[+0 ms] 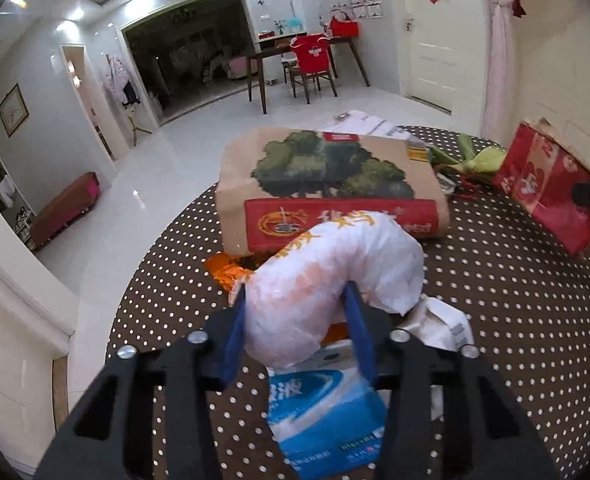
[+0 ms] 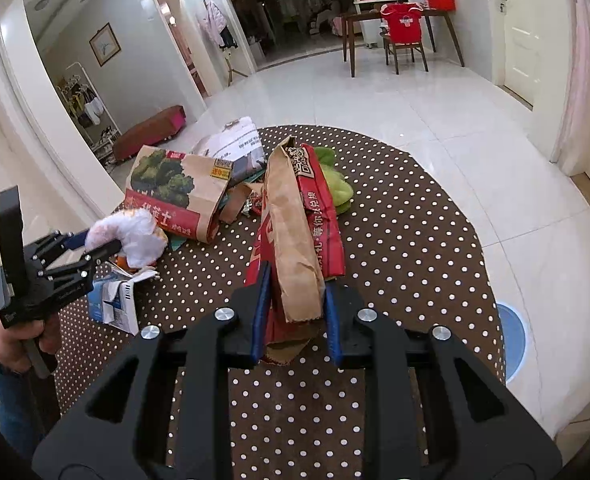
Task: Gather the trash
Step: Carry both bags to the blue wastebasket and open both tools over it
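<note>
My left gripper (image 1: 297, 308) is shut on a crumpled white plastic bag (image 1: 335, 264) and holds it above the dotted table (image 1: 515, 320); it also shows in the right wrist view (image 2: 95, 246), with the bag (image 2: 131, 236). My right gripper (image 2: 295, 308) is shut on a red and brown paper bag (image 2: 299, 232), held edge-up over the table (image 2: 415, 260). That bag shows at the right of the left wrist view (image 1: 543, 184).
A brown paper bag with a tree print (image 1: 327, 184) lies on the table (image 2: 175, 196). A blue and white tissue pack (image 1: 323, 412) lies under my left gripper. Orange wrapper (image 1: 227, 268), green leaves (image 2: 335, 184) and printed papers (image 2: 239, 144) lie around. Tiled floor surrounds the table.
</note>
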### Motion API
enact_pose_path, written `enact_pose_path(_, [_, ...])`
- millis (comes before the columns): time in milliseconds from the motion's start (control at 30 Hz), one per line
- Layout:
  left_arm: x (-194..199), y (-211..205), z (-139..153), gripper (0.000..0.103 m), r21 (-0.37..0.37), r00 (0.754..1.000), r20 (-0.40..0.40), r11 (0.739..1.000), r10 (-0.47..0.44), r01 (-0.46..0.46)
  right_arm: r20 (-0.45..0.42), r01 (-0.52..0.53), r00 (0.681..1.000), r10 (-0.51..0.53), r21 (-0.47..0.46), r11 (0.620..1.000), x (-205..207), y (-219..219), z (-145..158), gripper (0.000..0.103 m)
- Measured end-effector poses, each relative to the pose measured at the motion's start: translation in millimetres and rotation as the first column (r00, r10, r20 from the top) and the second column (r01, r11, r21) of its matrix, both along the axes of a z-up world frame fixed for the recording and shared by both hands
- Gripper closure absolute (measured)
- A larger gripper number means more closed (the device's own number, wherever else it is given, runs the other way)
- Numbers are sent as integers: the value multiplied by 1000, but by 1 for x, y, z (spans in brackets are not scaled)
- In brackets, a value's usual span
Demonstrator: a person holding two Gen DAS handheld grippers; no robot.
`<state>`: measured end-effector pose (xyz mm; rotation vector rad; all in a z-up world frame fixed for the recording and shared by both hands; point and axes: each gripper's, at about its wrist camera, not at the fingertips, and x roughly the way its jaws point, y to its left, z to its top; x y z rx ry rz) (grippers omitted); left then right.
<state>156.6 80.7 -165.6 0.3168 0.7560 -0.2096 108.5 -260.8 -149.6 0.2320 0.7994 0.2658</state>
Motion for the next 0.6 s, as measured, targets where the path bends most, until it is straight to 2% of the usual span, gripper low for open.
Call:
enact_pose_path(200, [-27, -4, 17, 65, -46, 998, 55, 999, 30, -27, 43, 6, 999, -8, 38, 999, -15, -17, 12, 79])
enact_pose_path(367, [-46, -20, 51, 65, -158, 993, 113, 987, 42, -23, 87, 26, 996, -32, 67, 997, -29, -41, 26, 79])
enact_pose_path(500, [-46, -67, 69, 65, -260, 993, 118, 965, 1, 30, 119, 79, 989, -92, 103, 992, -39, -76, 34, 79])
enact_pose_path(600, [-35, -123, 68, 65, -288, 994, 92, 954, -64, 88, 121, 164, 977, -178, 119, 979, -45, -117, 31, 79])
